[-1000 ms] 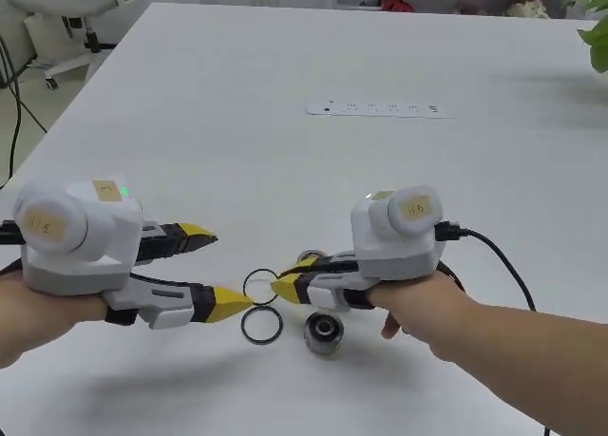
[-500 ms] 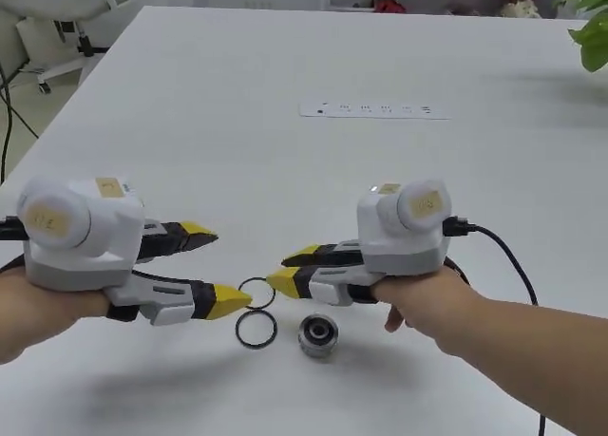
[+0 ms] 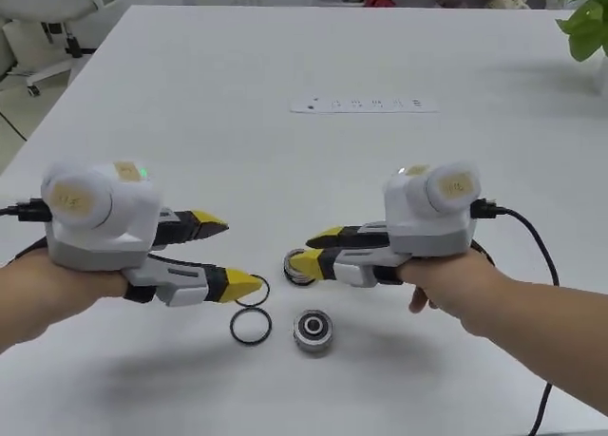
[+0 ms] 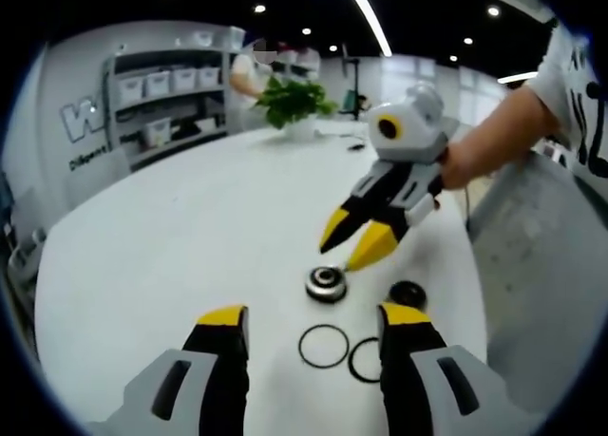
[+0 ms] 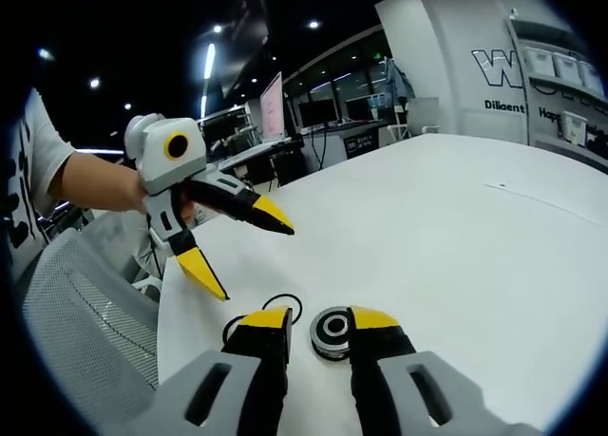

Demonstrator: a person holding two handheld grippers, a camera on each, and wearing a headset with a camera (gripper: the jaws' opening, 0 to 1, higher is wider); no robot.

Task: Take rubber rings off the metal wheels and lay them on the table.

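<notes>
Across the white table (image 3: 285,123) both grippers are hovering low; the left gripper (image 3: 228,255) is gaping wide and gripping nothing; the right gripper (image 3: 312,251) is standing narrowly parted, bracketing one metal wheel (image 5: 334,330) at its tips, though whether it is touching is unclear; a second wheel (image 3: 313,330) is lying at six o'clock of the first; two freed rubber rings (image 3: 251,326) are lying at nine o'clock of that; an off-centre squeeze is likely risking the round wheel squirting away, and the wide left jaws are probably risking scattering the loose rings.
</notes>
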